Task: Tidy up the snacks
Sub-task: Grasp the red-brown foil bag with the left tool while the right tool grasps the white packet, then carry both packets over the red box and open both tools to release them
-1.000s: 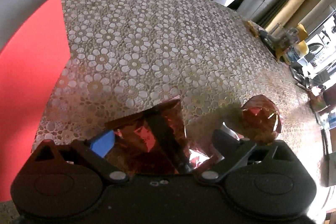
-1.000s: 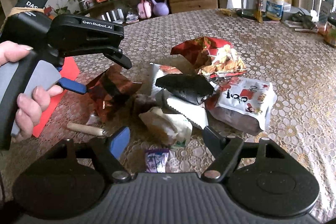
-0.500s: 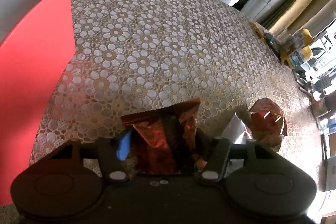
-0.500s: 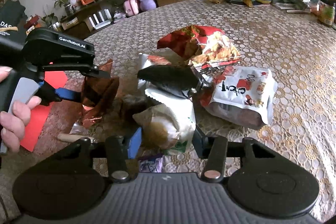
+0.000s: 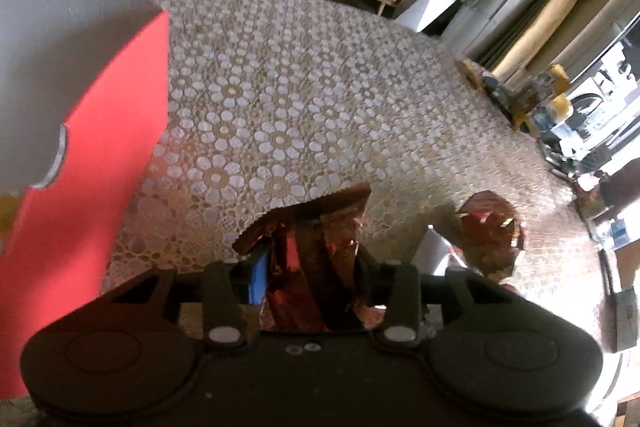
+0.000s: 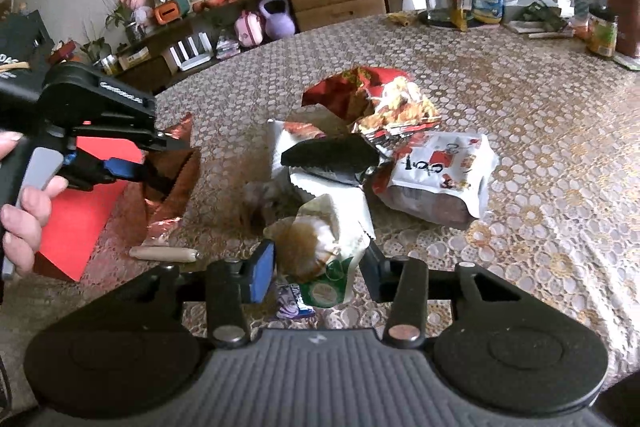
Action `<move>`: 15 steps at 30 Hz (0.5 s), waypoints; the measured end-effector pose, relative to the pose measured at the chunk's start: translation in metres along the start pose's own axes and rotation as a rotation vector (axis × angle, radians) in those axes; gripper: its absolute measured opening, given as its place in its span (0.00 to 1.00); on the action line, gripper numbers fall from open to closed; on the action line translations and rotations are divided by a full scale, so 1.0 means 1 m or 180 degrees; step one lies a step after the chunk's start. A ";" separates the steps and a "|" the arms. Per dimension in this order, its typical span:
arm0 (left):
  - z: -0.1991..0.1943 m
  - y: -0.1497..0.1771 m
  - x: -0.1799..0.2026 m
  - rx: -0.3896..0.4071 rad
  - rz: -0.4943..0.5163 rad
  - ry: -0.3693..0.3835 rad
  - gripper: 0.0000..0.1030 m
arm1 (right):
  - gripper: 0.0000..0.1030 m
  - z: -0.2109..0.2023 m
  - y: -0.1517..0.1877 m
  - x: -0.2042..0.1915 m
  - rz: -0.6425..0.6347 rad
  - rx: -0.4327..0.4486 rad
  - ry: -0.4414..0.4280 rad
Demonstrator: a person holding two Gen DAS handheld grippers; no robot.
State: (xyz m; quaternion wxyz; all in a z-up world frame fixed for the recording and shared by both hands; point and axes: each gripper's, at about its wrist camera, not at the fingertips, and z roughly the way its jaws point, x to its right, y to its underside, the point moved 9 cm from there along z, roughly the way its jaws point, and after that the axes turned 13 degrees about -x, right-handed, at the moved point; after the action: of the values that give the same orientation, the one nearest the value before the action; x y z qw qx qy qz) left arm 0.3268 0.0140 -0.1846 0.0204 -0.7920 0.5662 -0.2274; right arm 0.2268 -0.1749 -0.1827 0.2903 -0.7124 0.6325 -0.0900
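Currently, a reddish-brown foil packet is clamped in the left tool, lower centre; a white-and-green snack pouch is clamped in the right tool. Both should be lifted clear of the desk before transfer toward the red box.

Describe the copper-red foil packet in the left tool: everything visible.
The copper-red foil packet is crinkled, shiny metallic film with a dark band down it and a zigzag-cut top edge. It stands roughly upright, tilted, between the fingers of the left tool, whose jaws have just been closing and now pinch it. Its lower end hangs near the lace tablecloth, beside the red box; whether it touches the cloth is unclear.
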 end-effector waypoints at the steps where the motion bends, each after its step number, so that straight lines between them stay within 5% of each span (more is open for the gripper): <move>1: -0.005 0.001 0.001 0.0013 0.0023 0.0028 0.38 | 0.43 -0.003 0.000 -0.001 0.0008 0.0006 -0.0012; 15: -0.084 0.029 0.003 0.0190 0.0363 0.0152 0.38 | 0.43 -0.070 -0.003 -0.042 -0.0244 0.0243 -0.0092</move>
State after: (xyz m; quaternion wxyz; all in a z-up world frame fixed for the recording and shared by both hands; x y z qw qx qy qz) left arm 0.2691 0.0200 -0.1170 0.0434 -0.7518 0.6037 -0.2616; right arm 0.1868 -0.1554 -0.1142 0.3228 -0.7258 0.5966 -0.1148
